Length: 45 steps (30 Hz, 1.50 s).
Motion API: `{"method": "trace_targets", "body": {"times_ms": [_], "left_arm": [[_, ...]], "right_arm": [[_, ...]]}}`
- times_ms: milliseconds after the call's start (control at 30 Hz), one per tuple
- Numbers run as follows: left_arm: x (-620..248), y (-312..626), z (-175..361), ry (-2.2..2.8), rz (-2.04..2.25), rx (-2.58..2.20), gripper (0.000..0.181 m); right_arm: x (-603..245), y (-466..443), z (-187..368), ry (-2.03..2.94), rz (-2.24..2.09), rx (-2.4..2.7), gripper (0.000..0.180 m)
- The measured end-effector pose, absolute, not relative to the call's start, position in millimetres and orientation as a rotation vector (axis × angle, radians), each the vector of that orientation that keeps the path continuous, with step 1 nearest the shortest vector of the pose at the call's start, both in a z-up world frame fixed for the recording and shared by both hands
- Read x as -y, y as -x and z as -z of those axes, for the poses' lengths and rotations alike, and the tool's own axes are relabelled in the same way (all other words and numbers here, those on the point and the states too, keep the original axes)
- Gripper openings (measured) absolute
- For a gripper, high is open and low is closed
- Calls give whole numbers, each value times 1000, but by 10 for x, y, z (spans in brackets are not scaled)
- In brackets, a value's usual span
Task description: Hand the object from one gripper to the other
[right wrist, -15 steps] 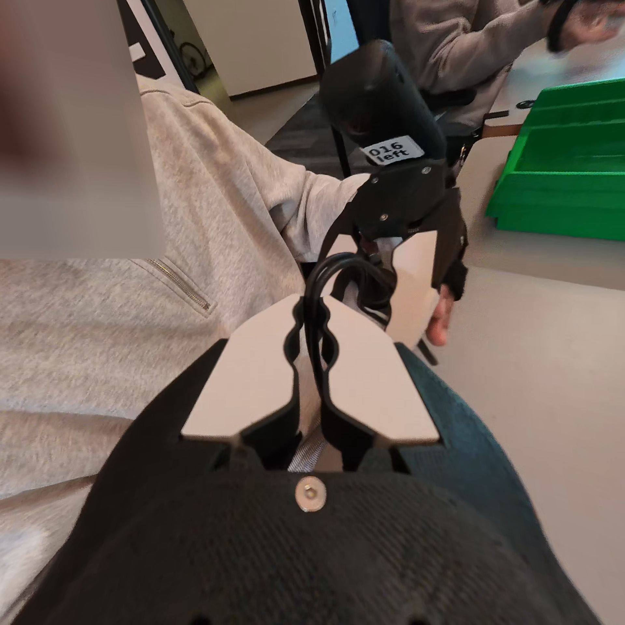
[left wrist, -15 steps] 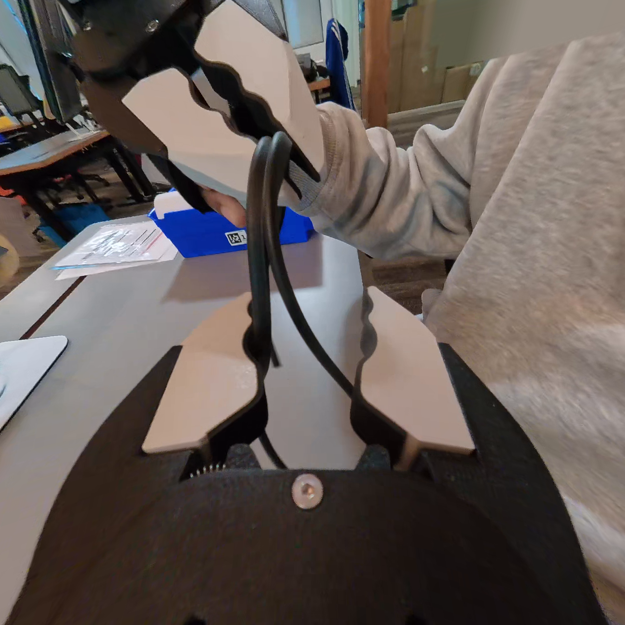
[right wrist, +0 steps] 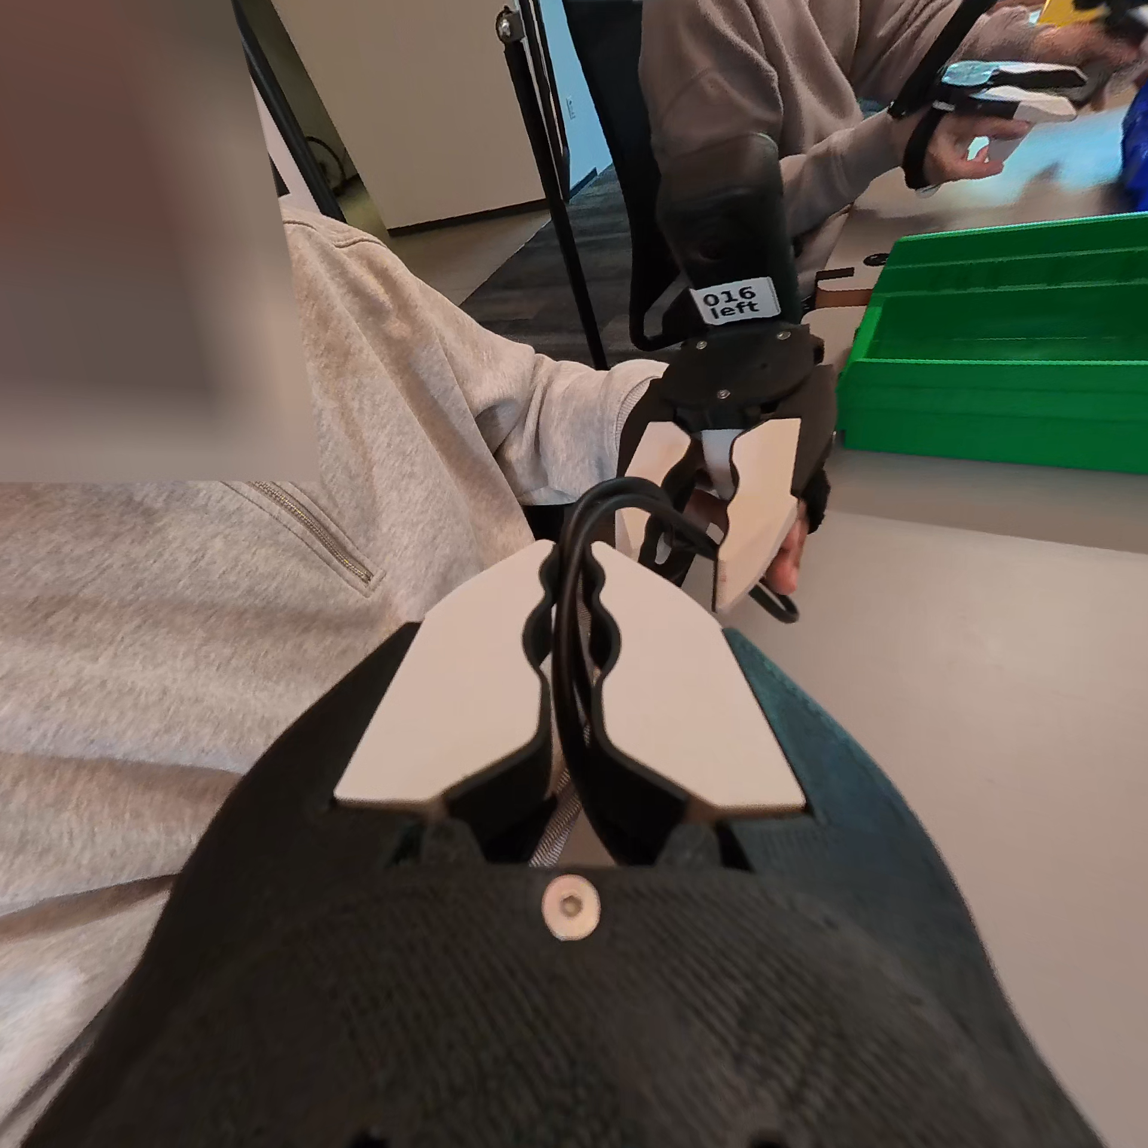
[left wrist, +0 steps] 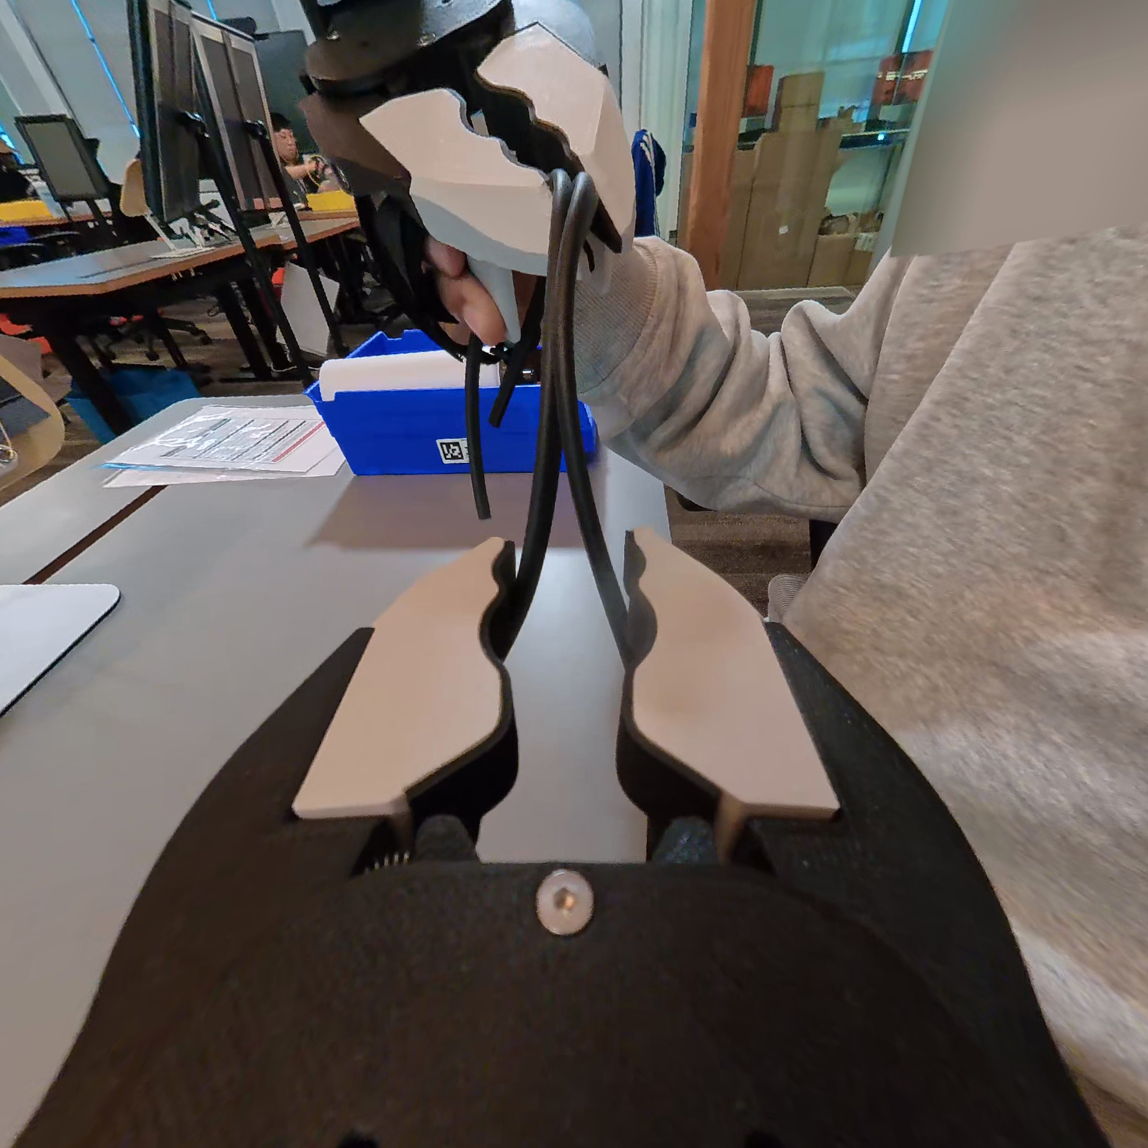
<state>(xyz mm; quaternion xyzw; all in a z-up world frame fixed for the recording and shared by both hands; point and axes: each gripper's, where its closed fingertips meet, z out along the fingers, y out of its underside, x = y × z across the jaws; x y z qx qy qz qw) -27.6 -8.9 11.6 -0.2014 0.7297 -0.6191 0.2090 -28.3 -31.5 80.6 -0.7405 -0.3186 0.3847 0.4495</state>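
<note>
Hidden and cut-off parts

The black cable's lower loop is disappearing behind the left gripper's fingers; in the right wrist view the right gripper's jaws are covering its middle, and the green bin is running off the right edge.

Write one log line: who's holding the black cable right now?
right gripper: shut on black cable | left gripper: open, strands between its fingers | handover: released

Black cable: thin, rubbery, looped double, hung w/ fold uppermost pinched in right gripper, two strands spread downward between left gripper's parted fingers, loose ends dangling above table.
</note>
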Motion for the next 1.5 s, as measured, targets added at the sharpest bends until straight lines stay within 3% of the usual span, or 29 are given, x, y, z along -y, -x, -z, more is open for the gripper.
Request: {"method": "trace_targets", "body": {"times_ms": [233, 433, 733, 1033, 1167, 1333, 1500], "left_arm": [[82, 307, -168, 590, 1843, -2018, 40], [53, 352, -233, 581, 1920, -2006, 6], [-28, 276, -250, 655, 1901, -1962, 5], [-416, 216, -638, 777, 2073, -1629, 5], [-759, 194, -843, 877, 2207, -1351, 4], [-1178, 155, -924, 989, 2132, -1067, 5], [-1303, 244, -1074, 965, 2088, -863, 3]], "right_arm": [[341, 270, -829, 1817, -961, 793, 6], [386, 278, -862, 1803, -969, 802, 6], [197, 203, -876, 1771, -956, 701, 7], [-138, -208, -1076, 1642, -710, 462, 59], [-238, -376, -1166, 1608, -533, 377, 57], [-450, -116, -1214, 1469, -474, 333, 38], [-896, 232, -710, 1509, -432, 229, 58]]}}
